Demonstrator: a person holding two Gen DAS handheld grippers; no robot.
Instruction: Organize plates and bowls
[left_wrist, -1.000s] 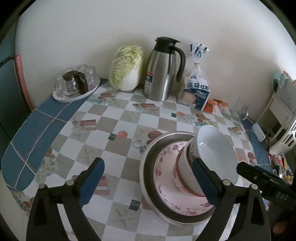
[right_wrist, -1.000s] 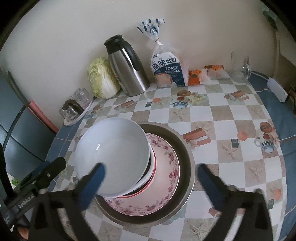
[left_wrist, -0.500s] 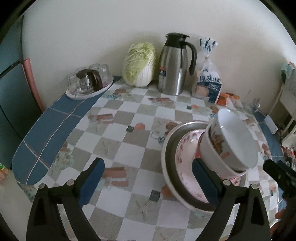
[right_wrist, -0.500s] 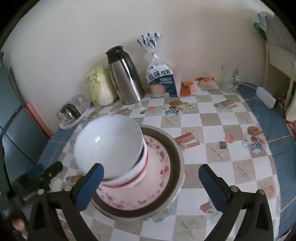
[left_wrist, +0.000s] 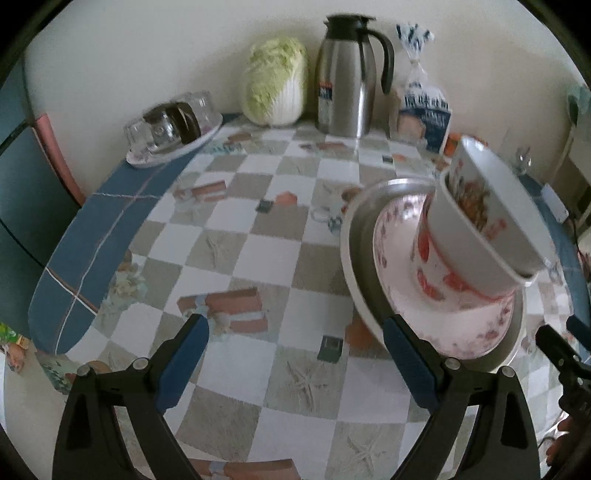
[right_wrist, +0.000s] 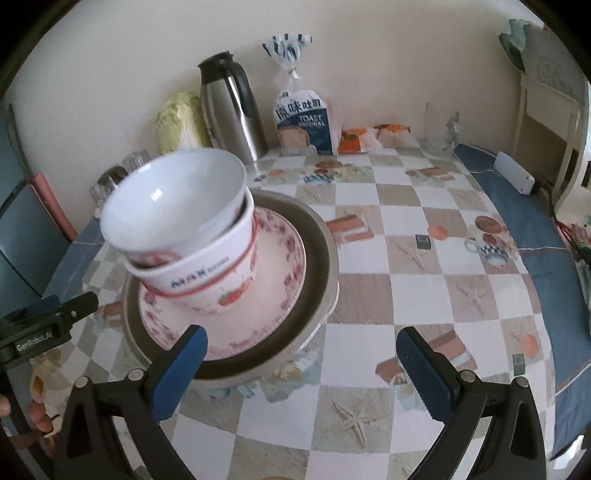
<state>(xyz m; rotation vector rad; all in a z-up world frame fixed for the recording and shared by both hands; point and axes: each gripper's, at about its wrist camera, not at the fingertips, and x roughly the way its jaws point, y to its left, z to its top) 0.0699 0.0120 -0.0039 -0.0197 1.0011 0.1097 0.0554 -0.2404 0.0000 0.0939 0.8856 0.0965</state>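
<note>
A white bowl (right_wrist: 173, 199) sits tilted inside a red-printed white bowl (right_wrist: 207, 273). Both stand on a pink floral plate (right_wrist: 280, 266), which lies in a wide metal dish (right_wrist: 321, 266) on the checked table. The stack also shows in the left wrist view: the top bowl (left_wrist: 491, 221), the plate (left_wrist: 476, 328), the dish (left_wrist: 358, 258). My left gripper (left_wrist: 295, 365) is open and empty, down left of the stack. My right gripper (right_wrist: 303, 369) is open and empty, in front of the dish.
At the back wall stand a steel thermos (left_wrist: 347, 77), a cabbage (left_wrist: 275, 86), a bag of toast bread (right_wrist: 304, 122) and a tray of glasses (left_wrist: 173, 125). A glass mug (right_wrist: 441, 131) and a white remote (right_wrist: 515, 177) lie at the right.
Both grippers have drawn back and lowered away from the stack, staying open. The bowls and plates have not moved on the table.
</note>
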